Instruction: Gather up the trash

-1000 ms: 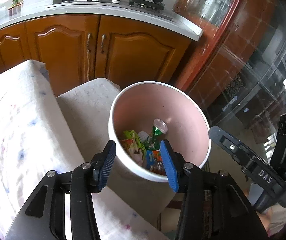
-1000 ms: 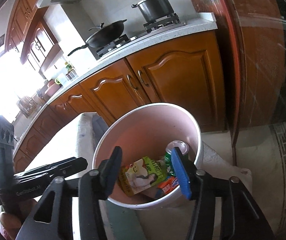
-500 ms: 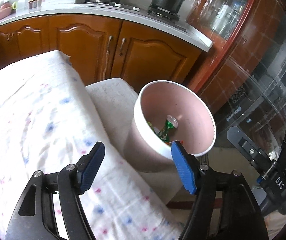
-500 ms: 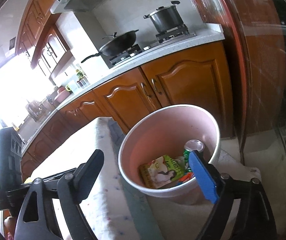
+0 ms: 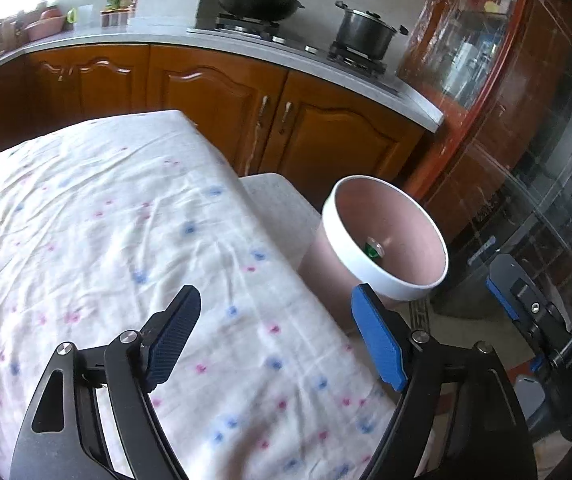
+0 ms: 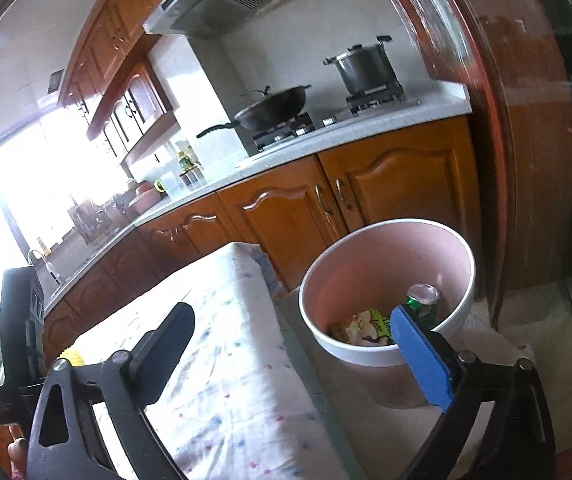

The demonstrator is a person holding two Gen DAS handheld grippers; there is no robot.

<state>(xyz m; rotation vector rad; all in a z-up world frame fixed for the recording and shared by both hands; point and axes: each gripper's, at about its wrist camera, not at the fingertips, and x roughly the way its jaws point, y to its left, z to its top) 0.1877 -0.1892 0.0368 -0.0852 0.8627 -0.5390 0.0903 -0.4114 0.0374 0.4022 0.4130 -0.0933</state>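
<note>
Already the round pink bin with the white rim [image 6: 386,280] holds the trash: a green drink can [image 6: 422,300] standing upright and a yellow-green snack wrapper [image 6: 366,326] beside it. It stands just off the table edge, handy for dropping things in. My right gripper [image 6: 298,356] hangs wide open and empty near it; my left gripper [image 5: 273,336] is equally spread, holding nothing, over the white cloth with pink and blue dots [image 5: 105,240], where I see no litter.
</note>
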